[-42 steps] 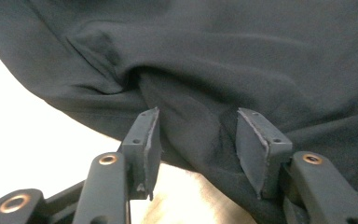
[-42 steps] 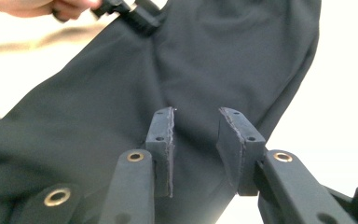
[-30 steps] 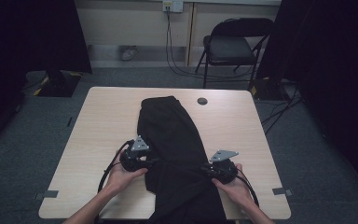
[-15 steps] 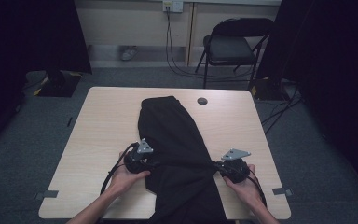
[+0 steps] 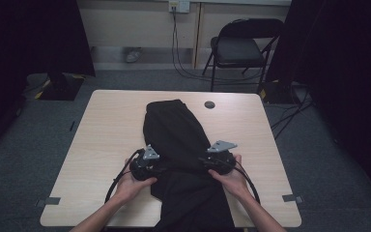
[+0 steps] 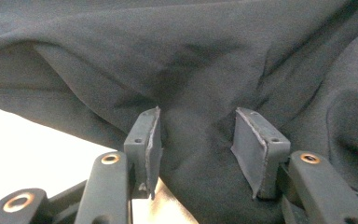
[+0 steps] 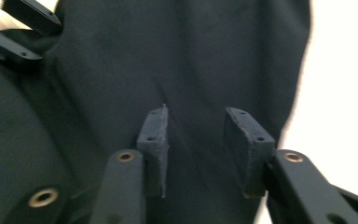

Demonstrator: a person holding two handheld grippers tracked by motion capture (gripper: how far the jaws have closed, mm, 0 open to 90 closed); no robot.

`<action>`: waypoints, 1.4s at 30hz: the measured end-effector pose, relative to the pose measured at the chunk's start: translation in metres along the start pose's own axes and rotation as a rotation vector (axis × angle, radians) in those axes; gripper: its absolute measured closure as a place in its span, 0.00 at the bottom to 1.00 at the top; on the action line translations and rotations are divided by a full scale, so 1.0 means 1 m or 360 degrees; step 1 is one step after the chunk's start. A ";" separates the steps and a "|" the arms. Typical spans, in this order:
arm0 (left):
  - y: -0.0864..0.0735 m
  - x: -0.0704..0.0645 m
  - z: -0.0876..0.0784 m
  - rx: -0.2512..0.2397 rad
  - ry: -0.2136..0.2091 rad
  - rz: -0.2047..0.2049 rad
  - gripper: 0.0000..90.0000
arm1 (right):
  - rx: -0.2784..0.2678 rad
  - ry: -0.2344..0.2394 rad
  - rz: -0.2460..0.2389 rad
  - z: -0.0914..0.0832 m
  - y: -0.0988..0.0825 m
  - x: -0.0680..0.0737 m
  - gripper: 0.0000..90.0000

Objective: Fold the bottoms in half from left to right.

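A black garment (image 5: 174, 130) lies lengthwise down the middle of the light wooden table (image 5: 106, 125), and its near end hangs over the front edge. My left gripper (image 5: 160, 169) is at the garment's left edge. In the left gripper view (image 6: 198, 135) its jaws stand apart with creased cloth (image 6: 191, 70) between the pads, having just closed a little. My right gripper (image 5: 204, 162) is at the garment's right edge. Its jaws have just been opening and now stand apart (image 7: 198, 140) over smooth cloth (image 7: 191, 56), gripping nothing.
A small dark round disc (image 5: 209, 104) sits on the table beyond the garment. A folding chair (image 5: 241, 48) stands behind the table, with cables on the floor beside it. Bare tabletop lies to either side of the garment.
The right gripper drew the cloth's edge out to the right, then came back left onto the garment with its jaws apart. The stretched edge has drawn back in. The left gripper has stayed put.
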State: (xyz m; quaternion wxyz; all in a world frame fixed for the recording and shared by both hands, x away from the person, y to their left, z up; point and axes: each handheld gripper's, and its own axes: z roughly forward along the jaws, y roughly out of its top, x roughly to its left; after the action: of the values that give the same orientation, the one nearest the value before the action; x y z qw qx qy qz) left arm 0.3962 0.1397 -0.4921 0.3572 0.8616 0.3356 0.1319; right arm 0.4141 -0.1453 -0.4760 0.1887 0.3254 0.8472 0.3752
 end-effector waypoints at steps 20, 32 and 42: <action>0.012 0.022 -0.023 -0.0118 0.0031 -0.0070 0.58 | 0.0080 0.0168 0.0042 -0.011 -0.034 0.024 0.53; 0.017 0.024 -0.009 -0.0097 0.0050 -0.0025 0.55 | 0.0208 0.0385 -0.0082 -0.050 -0.052 0.068 0.53; 0.007 0.020 0.011 -0.0064 0.0065 -0.0024 0.54 | -0.0074 0.0125 0.0019 -0.024 -0.007 0.021 0.60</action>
State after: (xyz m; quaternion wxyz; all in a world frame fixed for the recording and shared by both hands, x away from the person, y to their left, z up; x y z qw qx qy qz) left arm 0.4194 0.1435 -0.4958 0.3685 0.8489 0.3465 0.1534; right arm 0.3824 -0.1465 -0.4672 0.1607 0.3112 0.8429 0.4084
